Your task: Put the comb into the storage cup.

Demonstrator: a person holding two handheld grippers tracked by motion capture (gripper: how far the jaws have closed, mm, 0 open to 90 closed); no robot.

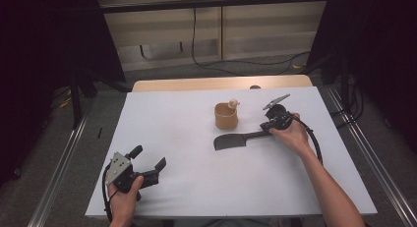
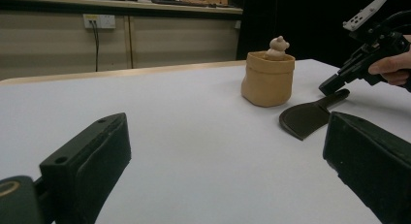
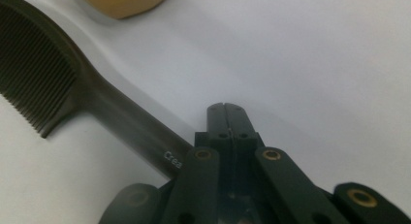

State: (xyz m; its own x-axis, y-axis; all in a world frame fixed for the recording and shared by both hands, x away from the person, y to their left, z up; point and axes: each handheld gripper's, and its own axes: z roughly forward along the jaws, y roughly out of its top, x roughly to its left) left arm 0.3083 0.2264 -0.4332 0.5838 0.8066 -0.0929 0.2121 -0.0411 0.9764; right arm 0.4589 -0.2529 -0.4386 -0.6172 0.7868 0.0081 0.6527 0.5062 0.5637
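On the white surface [image 1: 196, 187] in the high view, a dark comb [image 1: 236, 140] is seen lying just below a tan pot [image 1: 226, 116]; the right gripper [image 1: 271, 125] is set at the comb's handle end, the left gripper [image 1: 152, 164] well apart, its jaws spread. From the left gripper view, comb [image 2: 310, 118] and pot [image 2: 268, 79] are seen touching nothing between the wide jaws. From the right gripper view, the jaws are pressed together beside the handle [image 3: 131, 127]; whether it is touched cannot be told.

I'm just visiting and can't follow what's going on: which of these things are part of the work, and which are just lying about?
In use:
- dark comb, lying flat on the table
- right tool, jaws shut, at the comb's handle
- tan pot with a small figure on its rim, beside the comb

Lying about:
- left tool, open, resting apart
- cables on the floor behind
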